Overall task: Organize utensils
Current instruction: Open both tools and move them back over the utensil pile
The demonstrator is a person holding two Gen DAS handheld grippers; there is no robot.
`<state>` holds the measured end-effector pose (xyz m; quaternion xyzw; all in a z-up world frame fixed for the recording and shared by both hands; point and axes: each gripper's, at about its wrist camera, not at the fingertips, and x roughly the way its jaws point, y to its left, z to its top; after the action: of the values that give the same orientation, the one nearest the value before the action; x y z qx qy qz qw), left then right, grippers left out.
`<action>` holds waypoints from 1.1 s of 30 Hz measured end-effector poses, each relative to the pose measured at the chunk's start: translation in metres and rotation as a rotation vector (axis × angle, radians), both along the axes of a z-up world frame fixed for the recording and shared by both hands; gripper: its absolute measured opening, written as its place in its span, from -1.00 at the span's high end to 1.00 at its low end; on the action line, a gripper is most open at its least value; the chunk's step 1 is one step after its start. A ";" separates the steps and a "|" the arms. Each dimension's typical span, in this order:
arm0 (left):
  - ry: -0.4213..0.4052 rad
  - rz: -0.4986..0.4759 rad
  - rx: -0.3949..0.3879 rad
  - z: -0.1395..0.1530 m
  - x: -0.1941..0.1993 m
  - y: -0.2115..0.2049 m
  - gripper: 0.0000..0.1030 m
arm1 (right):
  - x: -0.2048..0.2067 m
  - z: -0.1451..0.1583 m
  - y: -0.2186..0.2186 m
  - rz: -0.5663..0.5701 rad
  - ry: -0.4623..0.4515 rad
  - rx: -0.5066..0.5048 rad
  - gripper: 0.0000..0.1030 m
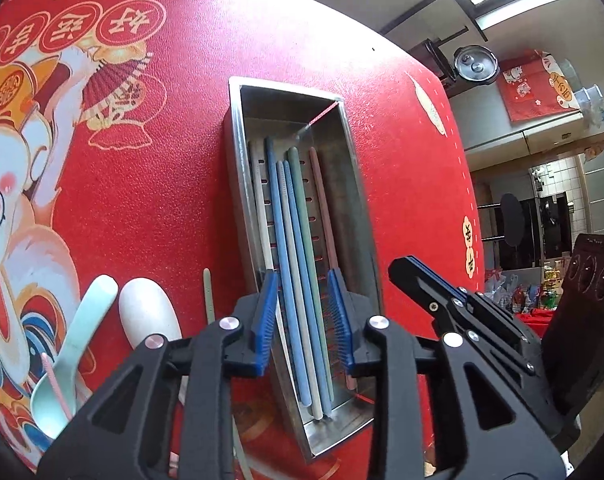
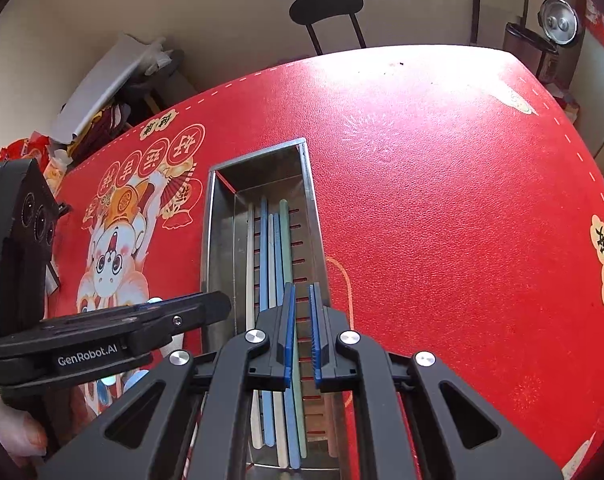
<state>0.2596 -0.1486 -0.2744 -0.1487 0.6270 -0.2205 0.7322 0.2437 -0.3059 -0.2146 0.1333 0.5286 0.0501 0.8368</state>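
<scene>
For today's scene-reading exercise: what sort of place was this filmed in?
Most likely a home kitchen or dining area: a pressure cooker sits by the wall, a chair stands behind the red table cover, and chopsticks fill a steel tray.

One steel tray (image 1: 238, 184); six chopsticks (image 1: 290, 240) lie inside it; on the desk (image 1: 174, 200) to its left, two spoons (image 1: 150, 312), one green chopstick (image 1: 209, 296) and one pink stick (image 1: 56, 380).

Red tablecloth (image 2: 442, 200) w/ cartoon figure print (image 1: 6, 184) covers table. Black chair (image 2: 327, 12) at far edge. Pressure cooker lid (image 1: 476, 66) in bkgd, red hanging cloth (image 1: 532, 88) just beside it. White bundle (image 2: 106, 80) on clutter, far left.
</scene>
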 end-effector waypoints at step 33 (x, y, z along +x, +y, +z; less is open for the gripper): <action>-0.199 -0.059 0.152 0.007 -0.167 0.164 -0.12 | -0.107 0.005 0.107 0.226 0.005 0.042 0.50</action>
<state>0.0931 0.0156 -0.2673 -0.0516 0.5702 -0.2072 0.7933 0.1367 -0.1993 -0.2093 0.0904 0.5413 0.1547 0.8215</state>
